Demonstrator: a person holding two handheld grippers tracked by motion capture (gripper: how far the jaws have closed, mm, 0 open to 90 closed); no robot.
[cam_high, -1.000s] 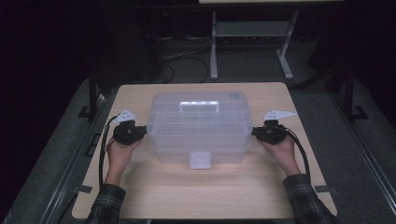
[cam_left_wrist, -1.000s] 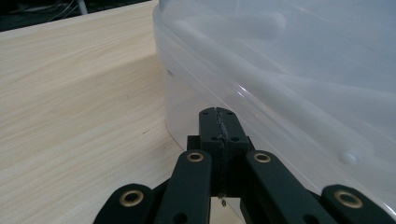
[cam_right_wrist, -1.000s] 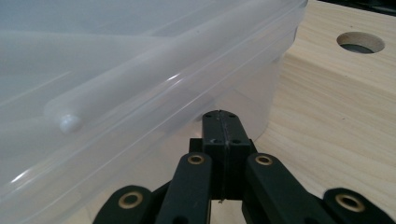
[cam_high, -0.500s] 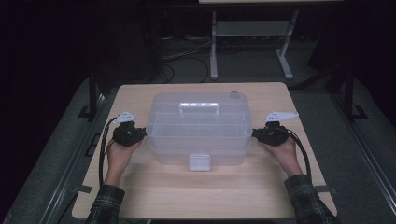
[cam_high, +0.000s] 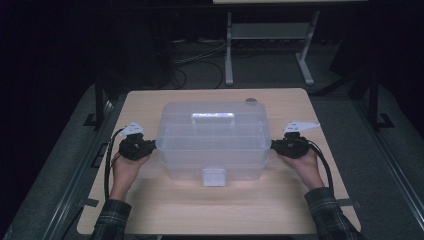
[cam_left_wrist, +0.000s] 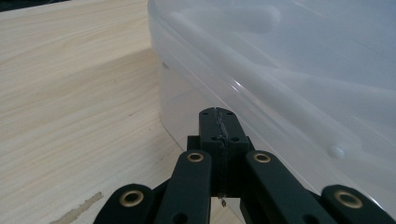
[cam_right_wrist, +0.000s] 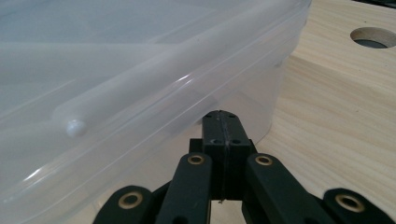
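The clear plastic box (cam_high: 212, 140) sits between both tools. The left tool (cam_high: 150, 146) and right tool (cam_high: 274, 145), jaws pressed together, each meet one end wall under the rim.

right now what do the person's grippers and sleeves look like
Both the left gripper and right gripper are black, with brass-ringed pivots on flat linkage jaws. Each carries a grey three-cornered plate and trails a black cable. The dark plaid sleeves end at the wrists.

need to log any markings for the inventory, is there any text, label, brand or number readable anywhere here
None readable.
Clear plastic box: no print visible on lid or walls.
White latch on its front: blank as far as can be told, too small to be sure.
Wooden table: no markings.
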